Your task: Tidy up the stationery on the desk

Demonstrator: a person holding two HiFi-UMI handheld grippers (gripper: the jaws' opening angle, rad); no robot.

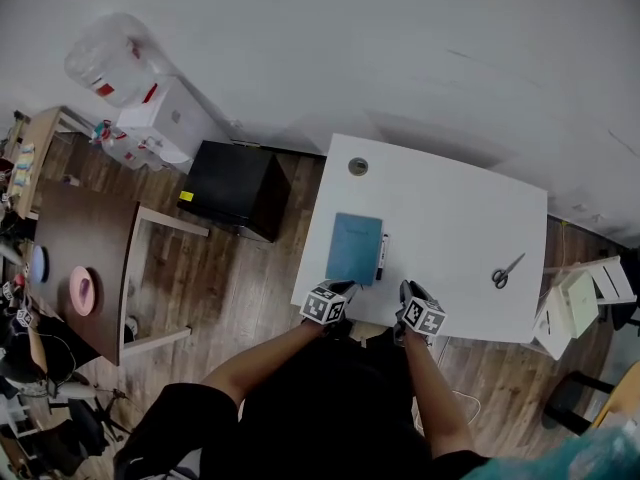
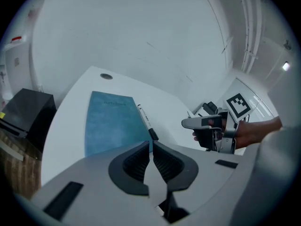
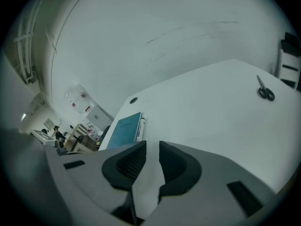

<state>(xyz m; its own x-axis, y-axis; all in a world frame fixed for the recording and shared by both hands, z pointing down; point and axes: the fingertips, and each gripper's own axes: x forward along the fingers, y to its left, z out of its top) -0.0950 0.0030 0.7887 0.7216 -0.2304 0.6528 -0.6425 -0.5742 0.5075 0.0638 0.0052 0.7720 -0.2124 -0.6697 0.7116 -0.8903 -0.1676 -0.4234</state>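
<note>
The left gripper [image 2: 151,144] has its 2 dark ribbed fingers [image 2: 138,161] very near each other, with only a thin slit between them and nothing inside it. The right gripper [image 3: 153,147] has its jaws a little wider apart, and they are also empty. Both grippers are above the near edge of the white desk [image 1: 450,213], side by side, and they touch nothing on it. Just beyond the left gripper lies a teal notebook [image 1: 354,248], flat and closed. A marker pen [image 1: 381,256] with a black cap lies along the right edge of the notebook; it seems to touch the cover, but I cannot be sure. A pair of scissors [image 1: 506,271] lies well apart, toward the right side of the desk. Near the far edge there is a round cable hole [image 1: 358,166]. On the wooden floor to the left of the desk stands a black cabinet [image 1: 238,188], and further left a dark brown table [image 1: 75,248].
</note>
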